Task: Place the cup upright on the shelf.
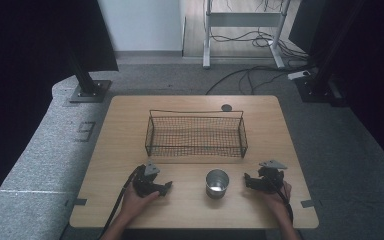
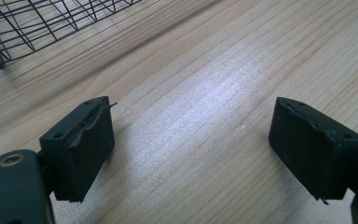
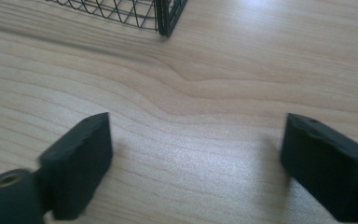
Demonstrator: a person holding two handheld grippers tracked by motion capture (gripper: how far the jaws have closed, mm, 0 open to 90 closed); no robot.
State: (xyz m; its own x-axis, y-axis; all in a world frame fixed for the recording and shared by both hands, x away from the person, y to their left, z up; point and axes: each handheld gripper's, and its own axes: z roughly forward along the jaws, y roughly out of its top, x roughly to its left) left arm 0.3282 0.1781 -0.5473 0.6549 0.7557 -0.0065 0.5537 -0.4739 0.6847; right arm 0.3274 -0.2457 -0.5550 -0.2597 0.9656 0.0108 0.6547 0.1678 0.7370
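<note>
While one metal cup (image 1: 217, 183) stands upright at lower centre of the high view, nothing visible inside, the left tool (image 1: 166, 187) and right tool (image 1: 246, 179) rest on the tabletop (image 1: 130, 120) either side, near it, both with jaws spread and nothing between them. One wire basket (image 1: 196, 134) sits behind, apparently empty, with a small dark disc (image 1: 226, 107) beyond.

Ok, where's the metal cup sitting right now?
In the high view the metal cup stands upright on the table near its front edge, between the left gripper and right gripper, just in front of the wire basket.
</note>
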